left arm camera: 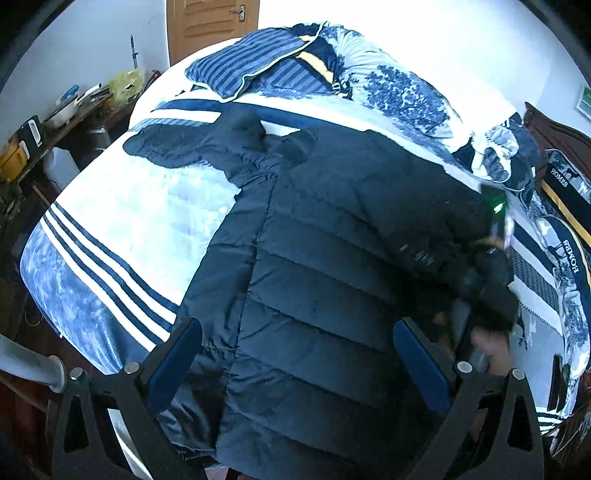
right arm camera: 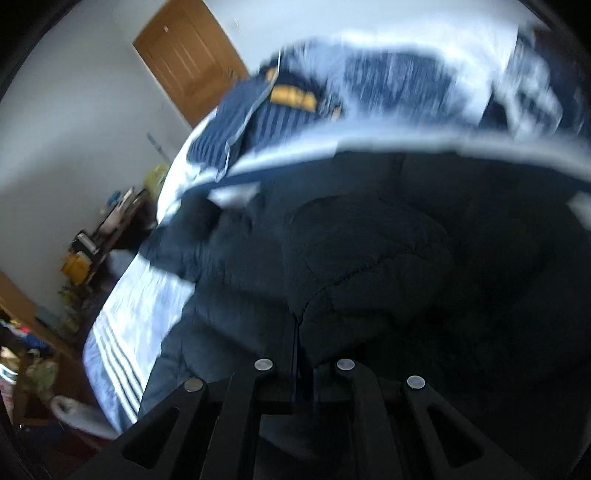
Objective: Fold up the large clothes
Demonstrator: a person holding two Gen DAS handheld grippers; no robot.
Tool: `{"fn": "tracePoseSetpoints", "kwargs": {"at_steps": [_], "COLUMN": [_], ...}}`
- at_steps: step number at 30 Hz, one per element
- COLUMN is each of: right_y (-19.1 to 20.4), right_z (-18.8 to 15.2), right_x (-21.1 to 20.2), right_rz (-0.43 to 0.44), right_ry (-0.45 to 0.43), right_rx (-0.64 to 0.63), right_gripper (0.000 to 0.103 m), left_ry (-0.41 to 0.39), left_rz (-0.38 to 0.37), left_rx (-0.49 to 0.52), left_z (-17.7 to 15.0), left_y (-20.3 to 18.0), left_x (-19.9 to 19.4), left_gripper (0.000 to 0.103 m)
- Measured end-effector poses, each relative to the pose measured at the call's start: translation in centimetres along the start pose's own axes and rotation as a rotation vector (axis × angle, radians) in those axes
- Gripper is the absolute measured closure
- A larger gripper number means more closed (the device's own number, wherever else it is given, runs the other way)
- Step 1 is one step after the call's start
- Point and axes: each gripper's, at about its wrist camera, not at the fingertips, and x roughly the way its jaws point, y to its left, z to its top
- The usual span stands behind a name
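Note:
A large dark navy quilted puffer jacket (left arm camera: 317, 280) lies spread on the bed (left arm camera: 122, 236), hood towards the pillows, one sleeve out to the left. My left gripper (left arm camera: 295, 354) is open above the jacket's lower part, its blue-padded fingers (left arm camera: 177, 354) wide apart and empty. My right gripper (right arm camera: 301, 343) is shut on a fold of the jacket (right arm camera: 369, 258) at its right side. In the left wrist view the right gripper (left arm camera: 487, 280) and the hand holding it are at the jacket's right edge. The right wrist view is motion-blurred.
A striped blue pillow (left arm camera: 251, 66) and patterned bedding (left arm camera: 402, 92) lie at the head of the bed. A cluttered wooden side table (left arm camera: 55, 122) stands left of the bed. A wooden door (left arm camera: 210, 22) is behind. More patterned bedding (left arm camera: 554, 251) lies at the right.

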Motion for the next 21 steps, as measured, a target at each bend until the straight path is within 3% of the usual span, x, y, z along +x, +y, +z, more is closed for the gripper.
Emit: {"fn": "tracePoseSetpoints", "kwargs": {"at_steps": [2,3,5,7,11,14,19,21], "right_y": [-0.7,-1.0,-1.6,-3.2,-9.0,-16.1,-23.4,-26.5], "right_z": [-0.6,-0.8,-1.0,-0.8,-0.3,-1.6,-0.9,-0.6], "right_x": [1.3,1.0,-2.1,-6.1,-13.4,-17.1,-17.3,-16.8], "right_rz": [0.061,0.089,0.146,0.141,0.104,0.103,0.126,0.159], "right_ry": [0.068,0.072,0.008,-0.079,-0.253,-0.409,-0.373,-0.339], "right_rx": [0.013,0.022,0.031,0.048,0.124,0.273,0.409,0.499], "right_gripper": [0.073,0.066,0.03,0.012,0.013,0.012,0.013,0.013], "left_ry": [0.014,0.016,0.016,0.023,0.043,0.055,-0.024,-0.057], "left_rz": [0.001,-0.001,-0.01,-0.022,0.014,0.043,0.121,0.211], "left_rx": [0.004,0.007,0.013,0.02,0.076,0.117,0.243,0.293], "left_z": [-0.1,-0.2,-0.4,-0.7,-0.9,-0.3,2.1,3.5], "left_y": [-0.3,-0.6,-1.3,-2.2,-5.3,-7.9,-14.4,-16.6], "left_x": [0.5,0.6,0.5,0.8,2.6,4.1,7.6,10.0], "left_gripper": [0.0,0.0,0.0,0.0,0.0,0.0,0.0,0.0]}}
